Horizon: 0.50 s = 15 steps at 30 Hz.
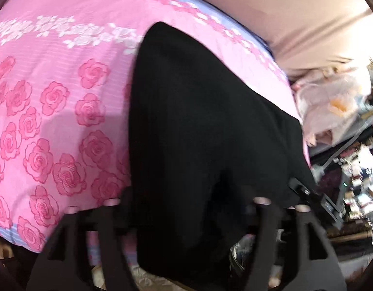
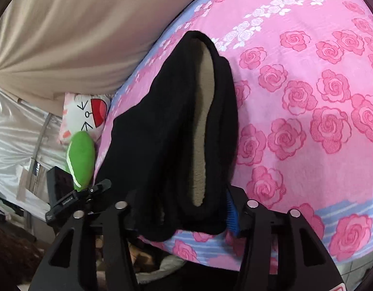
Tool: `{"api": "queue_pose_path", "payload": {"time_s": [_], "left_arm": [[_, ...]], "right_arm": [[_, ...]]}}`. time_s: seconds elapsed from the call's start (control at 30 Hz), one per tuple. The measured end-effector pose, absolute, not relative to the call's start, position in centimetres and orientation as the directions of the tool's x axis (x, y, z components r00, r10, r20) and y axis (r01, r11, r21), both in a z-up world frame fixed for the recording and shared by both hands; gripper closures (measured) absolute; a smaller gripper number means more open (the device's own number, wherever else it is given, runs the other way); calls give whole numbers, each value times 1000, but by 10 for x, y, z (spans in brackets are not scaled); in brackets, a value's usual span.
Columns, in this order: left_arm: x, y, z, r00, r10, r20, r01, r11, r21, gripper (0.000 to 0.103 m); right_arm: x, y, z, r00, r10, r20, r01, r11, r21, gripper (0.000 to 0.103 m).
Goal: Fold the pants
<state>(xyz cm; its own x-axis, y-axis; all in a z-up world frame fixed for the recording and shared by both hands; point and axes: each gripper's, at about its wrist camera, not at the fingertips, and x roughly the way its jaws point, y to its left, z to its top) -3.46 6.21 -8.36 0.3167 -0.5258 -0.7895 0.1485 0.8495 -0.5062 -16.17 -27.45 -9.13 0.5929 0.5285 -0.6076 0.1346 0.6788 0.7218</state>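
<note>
Black pants (image 1: pixel 198 126) lie on a pink rose-print bed cover (image 1: pixel 53 97). In the left wrist view the cloth runs from the middle of the bed down between my left gripper's (image 1: pixel 186 201) black fingers, which look closed on its near edge. In the right wrist view the pants (image 2: pixel 162 133) show the waist opening with a beige fleece lining (image 2: pixel 203 126). My right gripper (image 2: pixel 184 206) has the waistband between its fingers; a blue pad (image 2: pixel 232 218) shows on the right finger.
A beige cloth (image 2: pixel 77 29) hangs behind the bed. A cartoon-face pillow (image 2: pixel 87 114) and a green plush (image 2: pixel 81 157) lie at the bed's left edge. Cluttered goods (image 1: pixel 344 169) stand past the bed's right edge. Each view shows the other gripper's black mount (image 2: pixel 77 198).
</note>
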Motion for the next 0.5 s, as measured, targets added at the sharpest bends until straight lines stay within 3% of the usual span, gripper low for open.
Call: {"api": "queue_pose_path", "payload": {"time_s": [0.17,0.23,0.3,0.37,0.5], "left_arm": [[-36,37,-85,353,-475,-806,205,880,-429,24],[-35,30,-86,357,-477,-803,218,879,-425,34],[-34,29,-82,370,-487,-791,227,873,-432,57],[-35,35,-73,391,-508,-767,240,861,-448,71],[-41,44,-57,404,-537,-740,271,843,-464,76]], "right_arm": [[-155,-263,-89,586,509,-630,108,722,684,43],[-154,-261,-89,588,502,-634,100,733,673,42],[-153,-259,-89,595,482,-643,94,753,651,51],[-152,-255,-84,606,472,-640,84,762,642,60],[-157,-251,-66,637,454,-623,56,779,625,63]]}}
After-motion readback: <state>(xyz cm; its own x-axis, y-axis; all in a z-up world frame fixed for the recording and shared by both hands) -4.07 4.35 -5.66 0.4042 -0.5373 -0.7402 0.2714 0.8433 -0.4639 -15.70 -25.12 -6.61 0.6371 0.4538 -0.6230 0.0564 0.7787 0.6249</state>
